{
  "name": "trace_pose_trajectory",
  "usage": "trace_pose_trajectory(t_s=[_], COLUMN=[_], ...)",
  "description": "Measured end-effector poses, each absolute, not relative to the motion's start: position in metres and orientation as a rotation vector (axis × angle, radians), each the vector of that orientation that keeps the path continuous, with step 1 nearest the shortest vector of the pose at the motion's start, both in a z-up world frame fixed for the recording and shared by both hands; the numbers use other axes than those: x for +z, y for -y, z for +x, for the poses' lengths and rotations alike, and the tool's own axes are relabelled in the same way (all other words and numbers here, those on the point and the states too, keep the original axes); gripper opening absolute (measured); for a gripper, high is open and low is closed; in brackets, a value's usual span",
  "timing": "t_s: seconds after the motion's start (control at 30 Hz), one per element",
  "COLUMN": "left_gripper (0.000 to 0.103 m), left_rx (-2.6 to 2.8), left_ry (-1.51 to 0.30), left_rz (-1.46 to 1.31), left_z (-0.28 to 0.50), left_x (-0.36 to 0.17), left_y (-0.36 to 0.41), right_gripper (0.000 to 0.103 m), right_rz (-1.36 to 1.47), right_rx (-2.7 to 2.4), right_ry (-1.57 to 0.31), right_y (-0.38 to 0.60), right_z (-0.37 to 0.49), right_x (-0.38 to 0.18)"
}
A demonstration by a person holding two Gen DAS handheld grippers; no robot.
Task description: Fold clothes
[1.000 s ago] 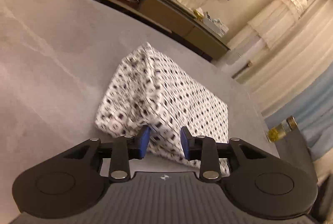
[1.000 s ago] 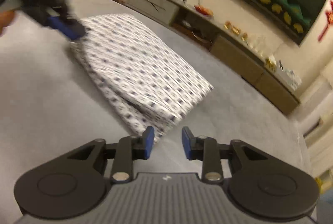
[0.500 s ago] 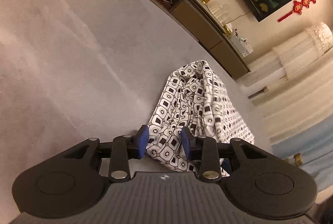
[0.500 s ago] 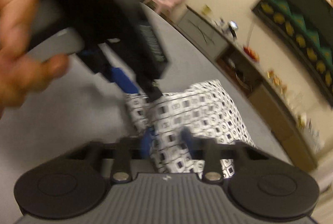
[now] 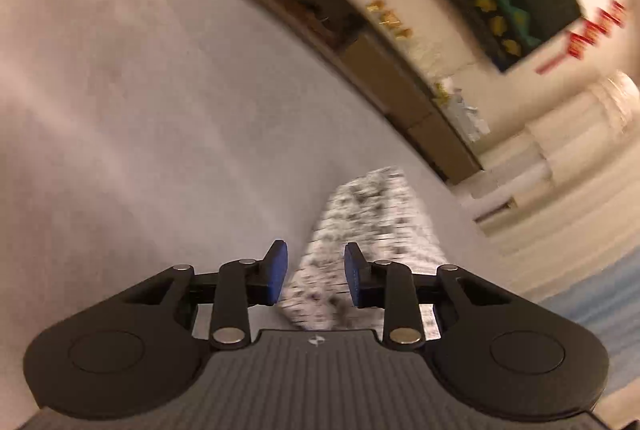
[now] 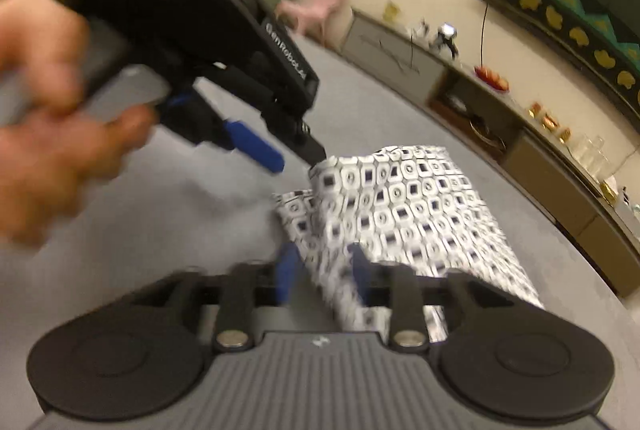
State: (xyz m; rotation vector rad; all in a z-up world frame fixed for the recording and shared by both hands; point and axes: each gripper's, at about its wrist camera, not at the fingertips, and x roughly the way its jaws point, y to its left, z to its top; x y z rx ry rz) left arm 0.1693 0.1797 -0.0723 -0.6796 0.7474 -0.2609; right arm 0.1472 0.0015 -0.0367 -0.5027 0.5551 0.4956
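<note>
Person's hand (image 6: 48,118) at 9 o'clock gripped the left tool (image 6: 294,154), hard black plastic with blue pads; whether it pinched the cloth corner, cannot tell. Folded cloth (image 6: 404,214), soft, white with black geometric print, lay on the matte grey tabletop (image 6: 160,230). Right tool (image 6: 322,272) jaws were opening, cloth edge between them, centre to 3 o'clock.

Your cloth (image 6: 416,206) is white with little black squares and rings all over it. It lies on a plain grey table (image 6: 180,230). Your two grippers are black with blue pads (image 5: 277,272). Behind the table, the low cabinet (image 6: 532,158) is brown, and the wall picture (image 6: 568,2) above it is green with yellow shapes.
</note>
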Motion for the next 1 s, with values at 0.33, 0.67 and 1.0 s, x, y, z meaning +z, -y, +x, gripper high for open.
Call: trace_pose_trajectory(t_s=[0.33,0.67,1.0], left_gripper=[0.044,0.044,0.044], left_rx=[-0.295,-0.306,-0.311], left_ry=[-0.752,-0.831,-0.642], left_rz=[-0.467,-0.331,-0.268], left_z=[0.164,0.163,0.135], left_x=[-0.064,-0.08,-0.014], left_y=[-0.119,-0.103,-0.129], right_gripper=[0.01,0.003,0.015], right_rz=[-0.612,-0.692,-0.465], right_rx=[0.375,0.323,0.319], right_ry=[-0.622,-0.643,-0.69], right_y=[0.084,0.1,0.129], right_z=[0.119,0.115,0.109], right_x=[-0.059,-0.059,-0.03])
